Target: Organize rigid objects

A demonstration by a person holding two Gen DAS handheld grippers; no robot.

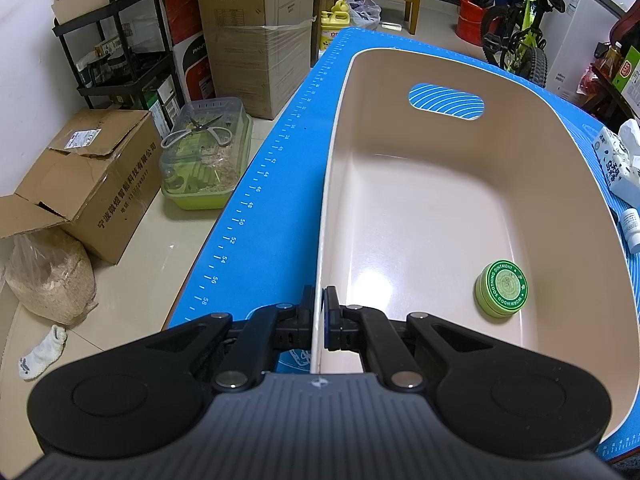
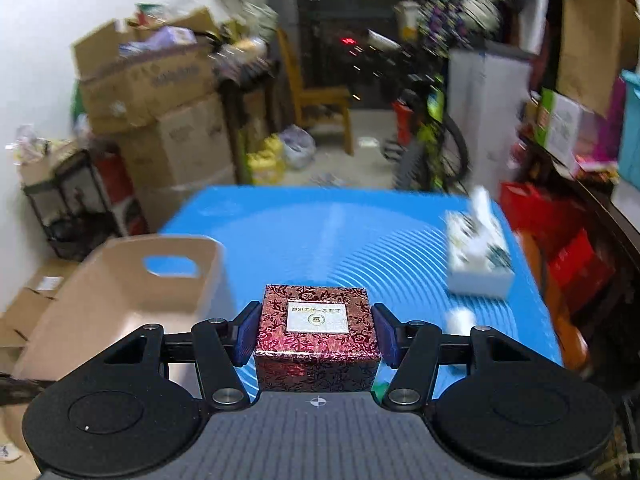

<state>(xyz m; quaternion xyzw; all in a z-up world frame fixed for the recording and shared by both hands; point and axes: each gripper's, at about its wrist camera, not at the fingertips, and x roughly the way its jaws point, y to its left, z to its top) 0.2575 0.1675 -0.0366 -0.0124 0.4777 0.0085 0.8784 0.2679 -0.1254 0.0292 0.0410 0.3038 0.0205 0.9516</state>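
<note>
Covering the table is a blue mat [image 1: 280,184] printed with a ruler scale along its left edge and curved white lines elsewhere. On it, along that left edge, stands a large beige bin [image 1: 420,208] with a handle cut-out in its far wall, the biggest thing on the mat; the right wrist view shows it at the near left [image 2: 120,304]. Near the right edge sits a white tissue box [image 2: 480,256] with a tissue sticking up from its top. Clamped between the blue pads of the right gripper [image 2: 317,332] is a dark red box [image 2: 316,340] with a floral pattern and a pale label on its lid; it is held clear of the mat, just right of the bin. The left gripper [image 1: 319,312] has its jaws pressed together on the bin's near left rim, one finger outside the wall and one inside. A small white bottle [image 1: 634,228] lies by the bin's right wall. Inside the bin, at its near right corner, rests a round green tin [image 1: 502,290].
</note>
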